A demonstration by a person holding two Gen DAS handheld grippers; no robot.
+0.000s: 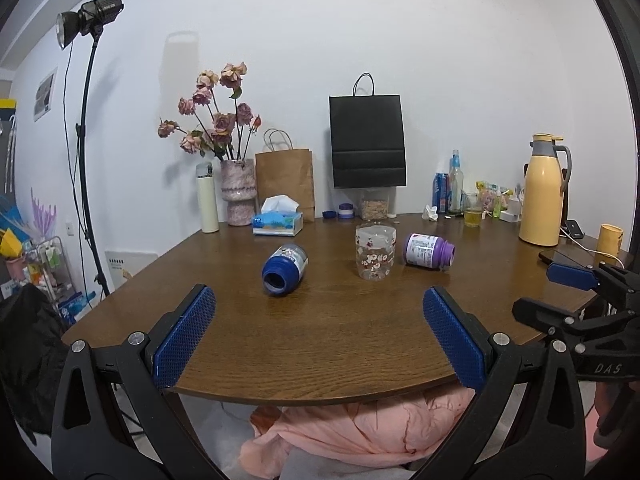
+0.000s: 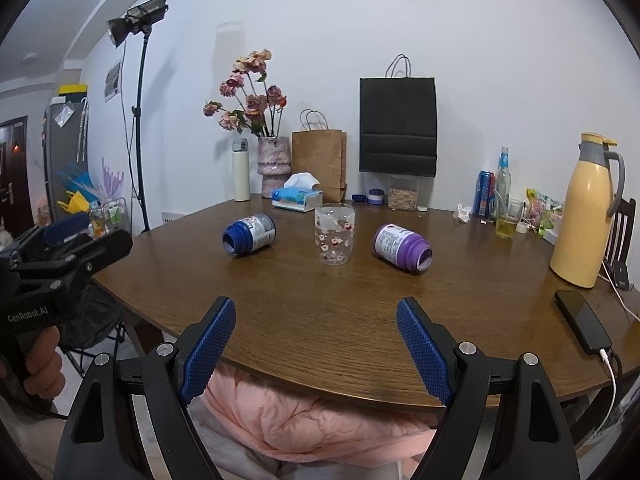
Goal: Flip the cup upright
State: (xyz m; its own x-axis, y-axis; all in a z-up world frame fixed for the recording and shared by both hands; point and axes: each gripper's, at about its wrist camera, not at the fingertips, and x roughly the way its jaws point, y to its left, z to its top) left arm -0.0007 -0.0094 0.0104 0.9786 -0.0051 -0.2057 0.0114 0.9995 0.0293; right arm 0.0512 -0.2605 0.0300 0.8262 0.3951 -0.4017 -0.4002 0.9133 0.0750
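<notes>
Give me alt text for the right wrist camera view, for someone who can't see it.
A clear plastic cup with a red floral print stands on a brown wooden table, between a blue plastic bottle and a purple plastic bottle, both lying on their sides. The right hand-held gripper hovers open at the near table edge, holding nothing.

Both views are evenly and fairly brightly lit, with a cool, slightly bluish cast on the white wall (image 1: 440, 40). Soft shadows fall on it behind the black bag (image 1: 367, 140) and the flowers (image 1: 216, 116). The counter (image 2: 360, 308) carries a dull sheen with faint reflections. Fisheye distortion bows its edge and the studio lamp (image 2: 138, 20) stand; dark vignetting fills the corners. Focus is sharp mid-frame, softer at the rims.
</notes>
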